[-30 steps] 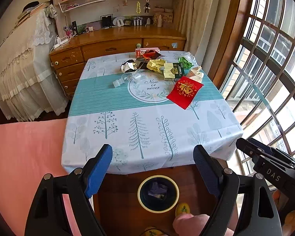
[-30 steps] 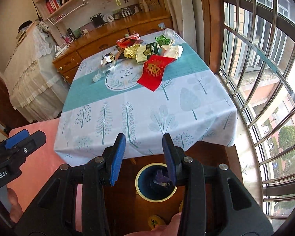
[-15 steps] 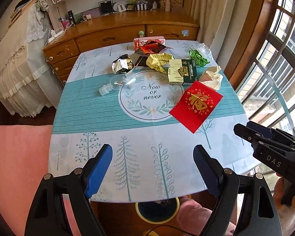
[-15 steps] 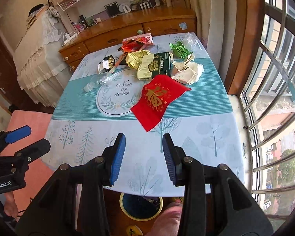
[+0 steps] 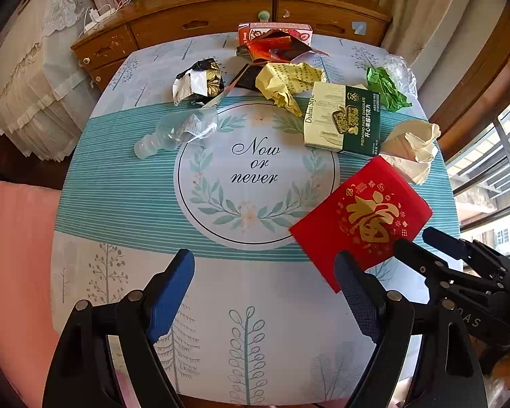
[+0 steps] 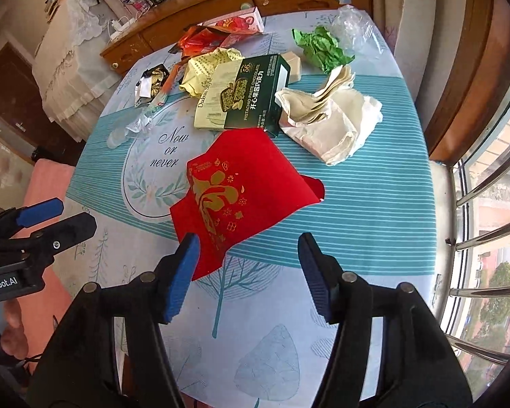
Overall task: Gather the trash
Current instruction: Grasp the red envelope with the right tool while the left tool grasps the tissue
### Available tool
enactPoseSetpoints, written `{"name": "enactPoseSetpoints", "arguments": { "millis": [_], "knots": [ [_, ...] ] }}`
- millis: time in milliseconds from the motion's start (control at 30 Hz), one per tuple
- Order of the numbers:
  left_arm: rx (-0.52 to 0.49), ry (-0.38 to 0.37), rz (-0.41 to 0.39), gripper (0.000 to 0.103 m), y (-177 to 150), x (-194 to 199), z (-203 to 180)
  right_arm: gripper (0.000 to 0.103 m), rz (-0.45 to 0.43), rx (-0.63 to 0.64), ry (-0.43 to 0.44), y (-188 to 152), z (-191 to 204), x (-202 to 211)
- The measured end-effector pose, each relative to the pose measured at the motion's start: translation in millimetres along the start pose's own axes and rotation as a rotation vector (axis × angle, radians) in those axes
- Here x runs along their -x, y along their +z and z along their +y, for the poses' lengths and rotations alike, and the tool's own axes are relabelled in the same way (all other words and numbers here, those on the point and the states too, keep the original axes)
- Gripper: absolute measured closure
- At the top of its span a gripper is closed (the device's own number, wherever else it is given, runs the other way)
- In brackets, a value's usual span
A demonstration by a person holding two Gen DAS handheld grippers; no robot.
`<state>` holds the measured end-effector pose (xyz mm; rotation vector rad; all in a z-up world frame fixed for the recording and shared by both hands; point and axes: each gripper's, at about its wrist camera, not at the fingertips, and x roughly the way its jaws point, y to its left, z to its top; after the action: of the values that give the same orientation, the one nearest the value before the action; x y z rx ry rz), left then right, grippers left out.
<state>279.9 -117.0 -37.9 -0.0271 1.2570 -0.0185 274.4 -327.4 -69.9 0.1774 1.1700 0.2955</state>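
Note:
Trash lies on the far half of the table [image 5: 125,204]: a red envelope with gold print [image 5: 363,217] [image 6: 234,200], a green chocolate box [image 5: 343,119] [image 6: 248,91], crumpled cream paper [image 5: 414,146] [image 6: 329,119], green wrapper [image 5: 384,88] [image 6: 319,47], yellow wrapper [image 5: 289,81], a crushed clear bottle [image 5: 176,132], a black foil wrapper [image 5: 197,81] and a red packet [image 5: 275,46]. My left gripper [image 5: 265,292] is open and empty above the near table. My right gripper [image 6: 248,272] is open and empty, just short of the red envelope.
A wooden dresser [image 5: 221,17] stands behind the table. A barred window [image 6: 486,238] is on the right. A pink cushion [image 5: 13,255] lies at the left. A draped white cover [image 5: 34,78] is at the far left.
Both grippers moved forward from above the floor bin to over the table, toward the trash. The right gripper's jaws opened wider. The bin dropped out of view.

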Motion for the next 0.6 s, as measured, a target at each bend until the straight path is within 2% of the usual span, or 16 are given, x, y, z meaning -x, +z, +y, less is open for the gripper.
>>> {"name": "enactPoseSetpoints", "arguments": {
  "millis": [267, 300, 333, 400, 467, 600],
  "knots": [
    [0.014, 0.007, 0.029, 0.017, 7.3, -13.6, -1.5, 0.048, -0.001, -0.059, 0.087, 11.3, 8.0, -33.9],
    [0.012, 0.008, 0.027, 0.017, 9.1, -14.0, -2.6, 0.060, -0.009, -0.066, 0.095, 11.9, 8.9, -33.8],
    [0.009, 0.007, 0.023, 0.017, 10.1, -12.8, -3.4, 0.079, -0.012, -0.070, 0.109, 11.9, 9.9, -33.0],
    [0.002, 0.007, 0.020, 0.017, 13.8, -11.6, -6.3, 0.084, -0.011, -0.068, 0.129, 12.6, 10.5, -30.6],
    [0.002, 0.016, 0.009, 0.018, 17.8, -7.9, -9.1, 0.097, -0.018, -0.057, 0.148, 11.9, 11.0, -24.4],
    [-0.030, 0.020, -0.030, 0.023, 30.0, 3.5, -19.7, 0.103, -0.028, -0.051, 0.195, 6.8, 6.7, 2.0]
  ]
}}
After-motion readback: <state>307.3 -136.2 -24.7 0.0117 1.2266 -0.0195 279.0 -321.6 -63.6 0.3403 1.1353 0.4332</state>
